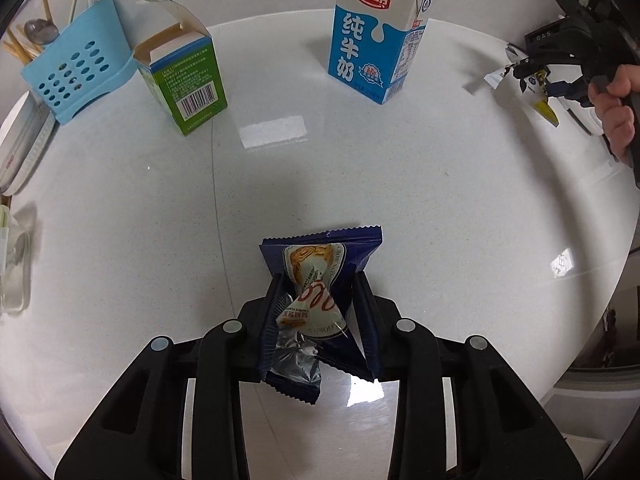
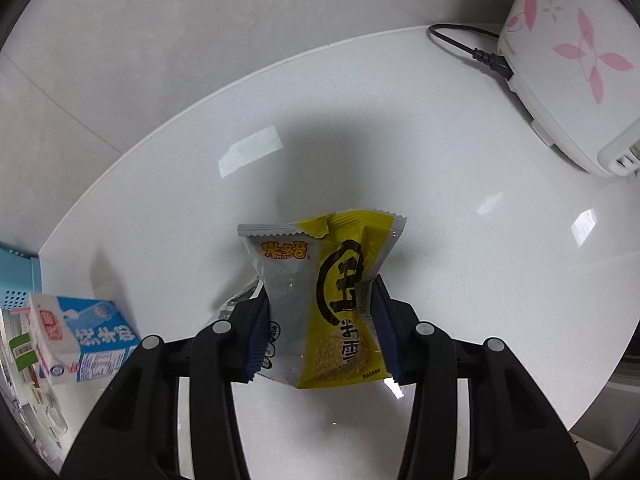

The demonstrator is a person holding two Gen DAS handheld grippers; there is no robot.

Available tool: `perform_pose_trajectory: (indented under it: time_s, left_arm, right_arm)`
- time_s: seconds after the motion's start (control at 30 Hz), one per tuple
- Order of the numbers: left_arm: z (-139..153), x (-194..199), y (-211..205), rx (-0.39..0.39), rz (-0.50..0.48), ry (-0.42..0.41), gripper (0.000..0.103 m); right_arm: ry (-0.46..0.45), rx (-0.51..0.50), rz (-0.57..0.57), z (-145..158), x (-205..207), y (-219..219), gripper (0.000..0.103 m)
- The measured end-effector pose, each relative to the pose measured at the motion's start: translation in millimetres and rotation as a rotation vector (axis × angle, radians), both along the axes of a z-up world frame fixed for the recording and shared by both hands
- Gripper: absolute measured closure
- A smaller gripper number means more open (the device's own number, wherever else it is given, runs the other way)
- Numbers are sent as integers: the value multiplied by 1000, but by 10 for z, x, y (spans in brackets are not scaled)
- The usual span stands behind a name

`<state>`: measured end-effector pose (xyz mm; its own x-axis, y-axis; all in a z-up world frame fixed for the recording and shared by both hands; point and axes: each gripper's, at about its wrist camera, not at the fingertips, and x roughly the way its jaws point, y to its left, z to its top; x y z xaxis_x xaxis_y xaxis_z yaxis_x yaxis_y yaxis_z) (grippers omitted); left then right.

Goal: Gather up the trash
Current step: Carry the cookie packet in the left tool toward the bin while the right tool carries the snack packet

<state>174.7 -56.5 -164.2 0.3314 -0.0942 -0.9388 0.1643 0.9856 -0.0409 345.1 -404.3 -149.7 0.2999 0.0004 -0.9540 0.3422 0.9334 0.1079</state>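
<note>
My left gripper (image 1: 318, 280) is shut on a dark blue cookie wrapper (image 1: 320, 276), held above the white table (image 1: 440, 184). My right gripper (image 2: 320, 290) is shut on a yellow and silver snack wrapper (image 2: 324, 292), also above the table; it shows far right in the left wrist view (image 1: 532, 74) with the wrapper in it. A blue and white milk carton (image 1: 376, 36) stands upright at the back; it also shows in the right wrist view (image 2: 76, 344). An open green box (image 1: 184, 76) stands left of the carton.
A light blue utensil holder (image 1: 76, 76) with chopsticks and a spoon stands at the back left. A white appliance with pink flowers (image 2: 572, 60) and its black cord (image 2: 472, 48) sit at the table's far right. A white object (image 1: 20, 148) lies at the left edge.
</note>
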Motion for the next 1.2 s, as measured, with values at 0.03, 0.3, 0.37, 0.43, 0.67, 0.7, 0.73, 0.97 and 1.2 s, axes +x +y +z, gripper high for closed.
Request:
perform_pose_trajectory:
  time_s: [0.03,0.3,0.37,0.43,0.67,0.7,0.73,0.97,1.2]
  left_arm:
    - [5,-23,13,3,-4,-3,69]
    - [213,-125,130,-10,10,-39,69]
    - [291,-176,146,-12,21,-53,69]
    - [340,-239,139,-12,30,-64,69]
    - [491,-444,47,-3,65,-98,69]
    - [499,-452,53,-3,68,-102,69]
    - [519,-488,44,-3,73,-106,69]
    - [659,-745,-68,-13,108,-140,69]
    - [785,-1035,-215,-23,121,-167,69]
  right_arm:
    - [-8,3,-5,34,-61,4,60]
    - [-73,37,29,229,-425,94,60]
    - [-93,35,49,325,-545,168,60]
    - [-113,39,71,386,-647,209,60]
    - [-168,52,141,653,-1149,485,60]
    - [-175,56,149,705,-1253,532,60]
    - [-181,58,159,718,-1327,529,59]
    - [-208,59,213,837,-1841,574,60]
    - [-238,75,251,886,-2301,519,59]
